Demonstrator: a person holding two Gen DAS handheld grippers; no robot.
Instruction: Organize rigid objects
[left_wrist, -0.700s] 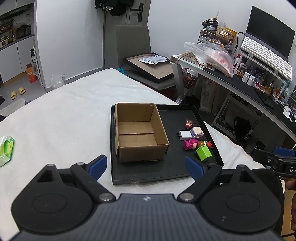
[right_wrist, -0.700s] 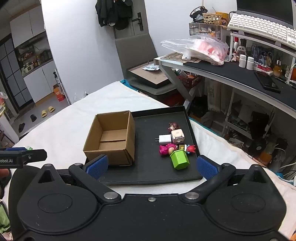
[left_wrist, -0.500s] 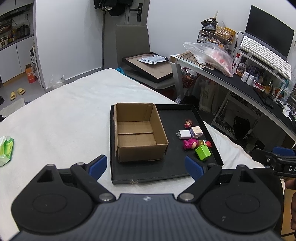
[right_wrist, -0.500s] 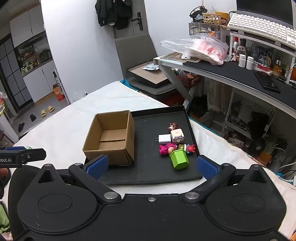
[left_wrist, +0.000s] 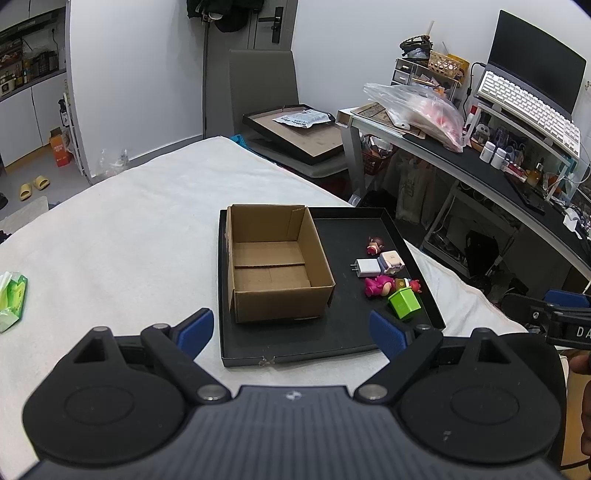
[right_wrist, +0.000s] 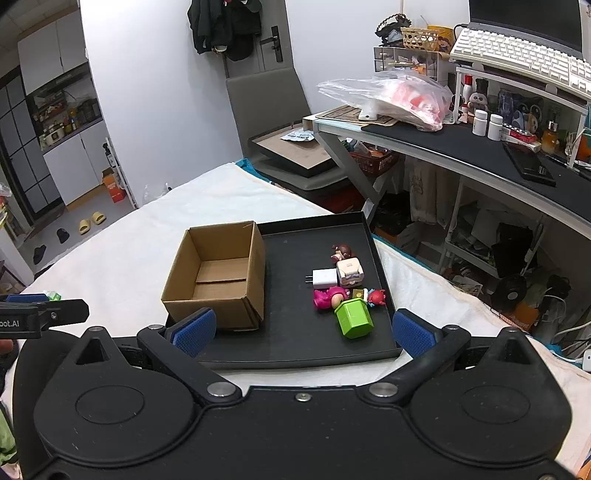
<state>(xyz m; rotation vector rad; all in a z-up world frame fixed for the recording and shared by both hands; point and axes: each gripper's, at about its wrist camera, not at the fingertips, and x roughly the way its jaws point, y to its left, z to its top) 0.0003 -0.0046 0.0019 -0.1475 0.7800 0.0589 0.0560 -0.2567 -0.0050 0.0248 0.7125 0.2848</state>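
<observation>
So far nothing has moved: both grippers, left gripper and right gripper, hover wide and empty, cardboard box unfilled.

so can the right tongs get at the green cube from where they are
Probably yes. The right tongs are open and empty, and the green cube lies on the black tray just ahead of them, at the near end of the toy cluster, with nothing on top of it.
</observation>
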